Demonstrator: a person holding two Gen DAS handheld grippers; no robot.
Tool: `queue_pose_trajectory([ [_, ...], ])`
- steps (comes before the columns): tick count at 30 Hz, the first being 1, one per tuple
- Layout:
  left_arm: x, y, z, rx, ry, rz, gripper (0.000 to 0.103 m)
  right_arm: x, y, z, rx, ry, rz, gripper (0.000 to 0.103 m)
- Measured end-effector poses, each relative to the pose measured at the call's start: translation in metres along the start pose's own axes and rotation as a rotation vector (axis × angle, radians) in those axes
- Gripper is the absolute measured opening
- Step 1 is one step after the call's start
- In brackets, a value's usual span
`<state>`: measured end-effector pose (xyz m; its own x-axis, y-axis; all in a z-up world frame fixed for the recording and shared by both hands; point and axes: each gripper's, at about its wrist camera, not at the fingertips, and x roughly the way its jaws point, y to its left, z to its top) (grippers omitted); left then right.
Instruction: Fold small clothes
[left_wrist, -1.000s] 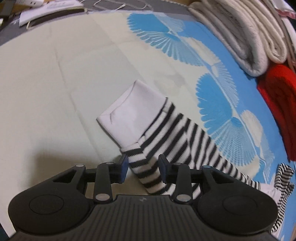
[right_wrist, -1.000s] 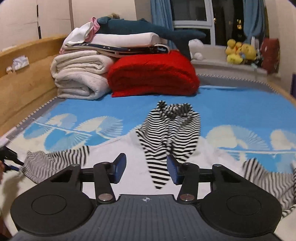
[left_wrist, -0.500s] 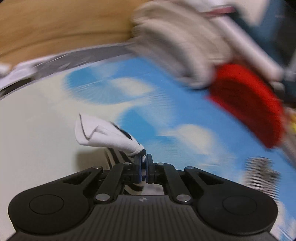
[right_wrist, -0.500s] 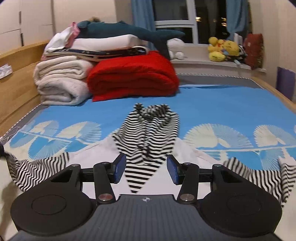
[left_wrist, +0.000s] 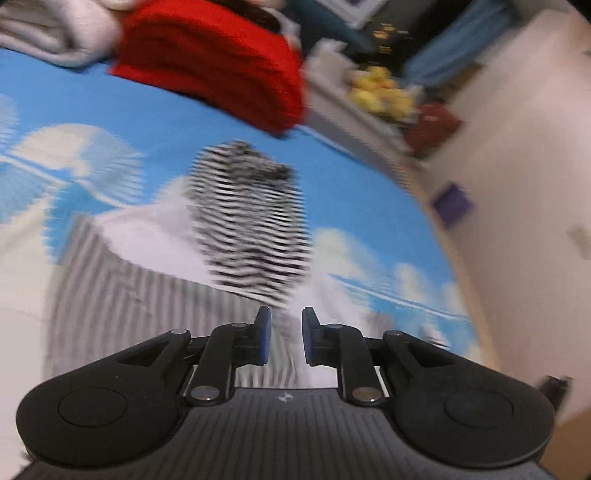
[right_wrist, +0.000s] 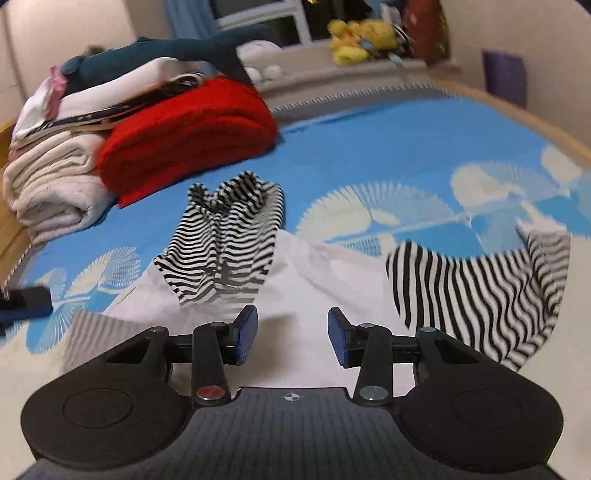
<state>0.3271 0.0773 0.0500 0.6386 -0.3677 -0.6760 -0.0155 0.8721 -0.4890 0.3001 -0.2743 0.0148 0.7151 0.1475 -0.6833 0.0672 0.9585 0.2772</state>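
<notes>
A white top with a black-and-white striped hood (right_wrist: 225, 240) lies spread on the blue patterned bedsheet (right_wrist: 369, 147). Its white body (right_wrist: 306, 266) is just beyond my right gripper (right_wrist: 291, 328), whose jaws are closing with nothing between them. One striped sleeve (right_wrist: 480, 288) stretches out to the right. In the blurred left wrist view the hood (left_wrist: 251, 229) lies ahead and the other striped sleeve (left_wrist: 110, 291) lies across the body at the left. My left gripper (left_wrist: 286, 332) hangs over the garment with its jaws opening. Cloth shows through the gap, but the pads do not press on it.
A folded red blanket (right_wrist: 184, 136) and a stack of white towels (right_wrist: 51, 184) sit at the back left, with a plush shark (right_wrist: 177, 48) on top. Yellow soft toys (right_wrist: 354, 40) line the windowsill. The wooden bed edge (right_wrist: 554, 125) curves along the right. A blurred dark blue shape (right_wrist: 22, 302) is at the left edge.
My left gripper shut on the sleeve's white cuff, lifted it and swept it over toward the garment's body, then its jaws parted. My right gripper sank, rolled, and narrowed slightly.
</notes>
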Motion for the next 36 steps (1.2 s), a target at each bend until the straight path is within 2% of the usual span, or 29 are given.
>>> queue_pose_trajectory([
  [2, 0.006, 0.015, 0.006, 0.007, -0.01, 0.128, 0.019, 0.01, -0.007, -0.001, 0.059, 0.041, 0.012, 0.045],
  [4, 0.017, 0.029, 0.017, 0.008, -0.001, 0.23, 0.02, 0.024, -0.013, -0.004, 0.14, 0.096, 0.021, 0.045],
  [5, 0.018, 0.037, 0.019, -0.002, 0.01, 0.256, 0.02, 0.03, -0.015, -0.007, 0.176, 0.115, 0.028, 0.045],
  [8, 0.016, 0.055, 0.021, -0.068, 0.027, 0.277, 0.02, 0.053, -0.022, -0.015, 0.273, 0.175, 0.018, 0.046],
  [11, 0.002, 0.067, 0.02, -0.076, 0.018, 0.288, 0.02, 0.078, -0.028, -0.023, 0.362, 0.254, -0.004, 0.045],
  [13, -0.001, 0.072, 0.023, -0.078, 0.006, 0.292, 0.02, 0.094, -0.028, -0.025, 0.409, 0.288, 0.021, 0.044],
  [16, -0.009, 0.078, 0.029, -0.095, -0.012, 0.307, 0.02, 0.114, -0.028, -0.029, 0.459, 0.333, -0.003, 0.044],
  [17, -0.009, 0.08, 0.032, -0.1, -0.018, 0.315, 0.02, 0.119, -0.028, -0.03, 0.475, 0.347, -0.007, 0.043],
  [18, -0.009, 0.084, 0.035, -0.106, -0.022, 0.325, 0.02, 0.124, -0.029, -0.03, 0.483, 0.357, -0.007, 0.036],
  [19, -0.009, 0.086, 0.037, -0.109, -0.026, 0.332, 0.02, 0.127, -0.029, -0.03, 0.48, 0.357, -0.004, 0.018],
  [20, -0.009, 0.088, 0.04, -0.112, -0.028, 0.337, 0.02, 0.127, -0.028, -0.028, 0.468, 0.347, -0.003, 0.008],
  [21, -0.008, 0.09, 0.042, -0.114, -0.027, 0.34, 0.02, 0.124, -0.026, -0.026, 0.456, 0.321, 0.004, 0.005],
  [24, -0.004, 0.091, 0.045, -0.111, -0.023, 0.348, 0.02, 0.097, -0.018, -0.005, 0.398, 0.192, 0.065, 0.004],
  [26, 0.001, 0.089, 0.045, -0.1, -0.014, 0.346, 0.02, 0.066, -0.008, 0.009, 0.303, 0.071, 0.101, 0.003],
  [28, 0.005, 0.085, 0.042, -0.083, -0.001, 0.335, 0.02, 0.04, -0.003, 0.016, 0.182, -0.047, 0.087, 0.003],
  [30, 0.009, 0.082, 0.039, -0.067, 0.012, 0.332, 0.02, 0.039, -0.016, 0.014, 0.172, -0.032, 0.009, 0.003],
  [33, 0.021, 0.08, 0.029, -0.048, 0.063, 0.319, 0.02, 0.068, -0.05, 0.002, 0.197, 0.145, -0.126, 0.004],
  [34, 0.026, 0.081, 0.026, -0.043, 0.085, 0.315, 0.02, 0.073, -0.06, -0.001, 0.223, 0.174, -0.157, 0.005],
  [36, 0.037, 0.081, 0.018, -0.027, 0.138, 0.314, 0.02, 0.071, -0.069, 0.0, 0.24, 0.159, -0.184, 0.008],
])
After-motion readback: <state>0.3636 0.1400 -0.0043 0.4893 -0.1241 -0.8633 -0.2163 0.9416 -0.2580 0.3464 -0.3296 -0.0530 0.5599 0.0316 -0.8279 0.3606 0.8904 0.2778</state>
